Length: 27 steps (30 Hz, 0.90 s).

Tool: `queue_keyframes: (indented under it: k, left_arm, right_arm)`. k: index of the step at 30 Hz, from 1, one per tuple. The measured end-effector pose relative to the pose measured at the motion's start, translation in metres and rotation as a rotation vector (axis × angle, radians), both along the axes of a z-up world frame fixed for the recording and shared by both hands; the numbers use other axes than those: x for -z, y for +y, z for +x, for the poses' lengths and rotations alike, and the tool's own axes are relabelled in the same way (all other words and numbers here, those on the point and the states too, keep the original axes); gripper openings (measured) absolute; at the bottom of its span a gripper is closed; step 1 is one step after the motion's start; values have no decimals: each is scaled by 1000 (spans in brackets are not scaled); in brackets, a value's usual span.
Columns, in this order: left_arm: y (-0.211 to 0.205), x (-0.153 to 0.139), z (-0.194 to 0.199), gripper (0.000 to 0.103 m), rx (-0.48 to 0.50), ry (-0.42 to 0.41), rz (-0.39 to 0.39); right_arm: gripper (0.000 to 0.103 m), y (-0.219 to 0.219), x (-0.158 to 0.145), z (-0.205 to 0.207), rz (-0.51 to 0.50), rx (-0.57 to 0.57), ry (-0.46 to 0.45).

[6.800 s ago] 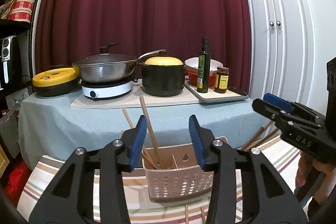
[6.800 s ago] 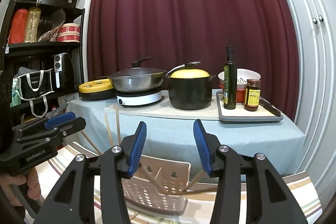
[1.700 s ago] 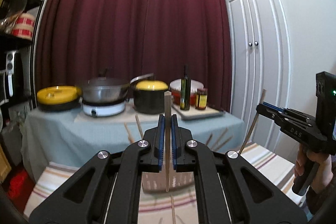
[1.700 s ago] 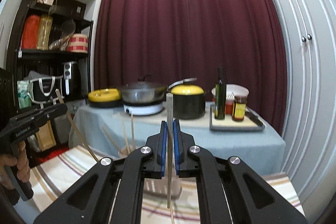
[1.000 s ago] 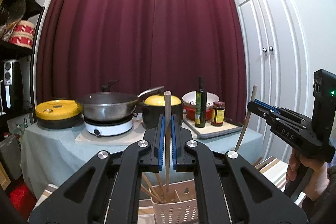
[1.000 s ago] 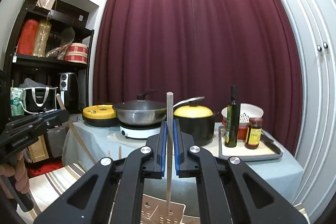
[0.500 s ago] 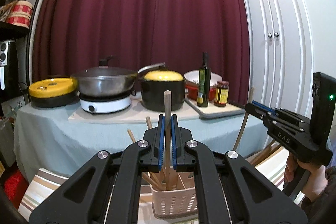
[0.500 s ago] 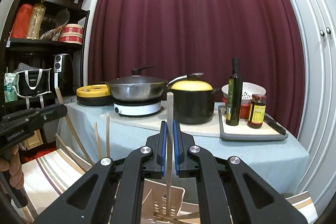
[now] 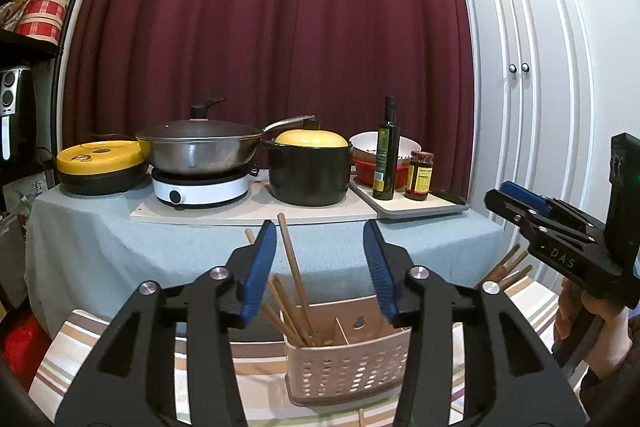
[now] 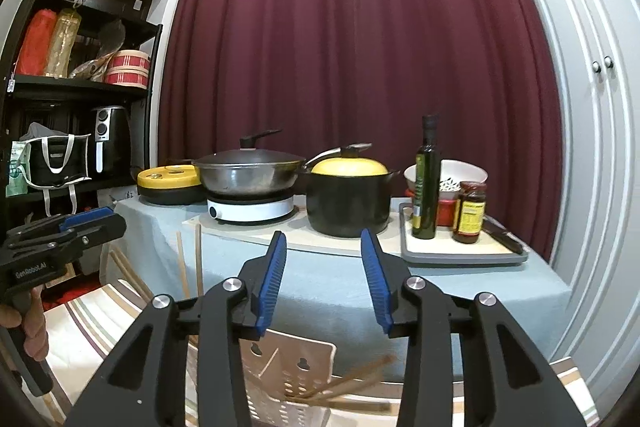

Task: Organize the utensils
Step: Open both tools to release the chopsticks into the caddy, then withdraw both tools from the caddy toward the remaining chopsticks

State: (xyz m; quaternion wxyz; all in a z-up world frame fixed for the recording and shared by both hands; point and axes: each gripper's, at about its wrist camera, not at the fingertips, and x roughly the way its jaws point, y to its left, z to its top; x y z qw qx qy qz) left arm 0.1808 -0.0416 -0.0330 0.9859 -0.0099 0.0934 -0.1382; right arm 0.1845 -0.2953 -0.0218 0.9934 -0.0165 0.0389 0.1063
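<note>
The left gripper [image 9: 320, 267] hangs with its blue-padded jaws spread wide and nothing between them, directly above a pink perforated basket [image 9: 348, 363] that stands on a striped cloth [image 9: 80, 347]. A bundle of wooden chopsticks [image 9: 294, 291] leans in the basket's left compartment, the longest stick rising up past the left jaw; the right compartment looks bare from this side. The right gripper [image 10: 323, 279] is likewise wide open and empty, poised over the same basket, where the right wrist view shows more chopsticks [image 10: 348, 383] lying slanted toward the basket's right end. Each tool shows at the edge of the other's view, held by a hand [image 9: 600, 331] on its grip. More wooden sticks [image 9: 508, 267] poke up near the right edge of the striped cloth, under the right gripper. Behind the basket runs a table draped in pale blue [image 9: 160, 251]. On it, from the left edge, sit a flat yellow-lidded pan [image 9: 100, 167], a lidded wok [image 9: 200, 151] on a white hotplate [image 9: 200, 191], and a black pot with a yellow lid [image 9: 308, 171]. Toward the right edge a tray [image 9: 420, 207] carries a dark oil bottle [image 9: 386, 155], a sauce jar [image 9: 419, 179] and a white bowl [image 9: 362, 143] over a red one. A maroon curtain [image 9: 280, 27] closes off the back, white cupboard doors [image 9: 528, 87] stand to the right, and dark shelves [image 10: 80, 87] with an air fryer [image 10: 106, 139] to the left.
</note>
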Motion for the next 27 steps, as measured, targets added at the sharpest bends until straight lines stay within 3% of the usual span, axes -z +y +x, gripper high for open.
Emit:
queue_keyframes:
  k: [4, 6, 13, 27]
  left_arm:
    - [4, -2, -19, 51, -9, 1, -10]
    - [6, -1, -30, 58, -16, 1, -16]
    - [11, 18, -66, 59, -39, 49, -1]
    - [16, 101, -113, 59, -85, 265, 44]
  right_arm:
    - [41, -5, 2, -21, -6, 16, -3]
    - [41, -6, 5, -31, -16, 27, 3]
    - [41, -13, 32, -63, -15, 44, 81]
    - [41, -11, 152, -121, -73, 54, 357]
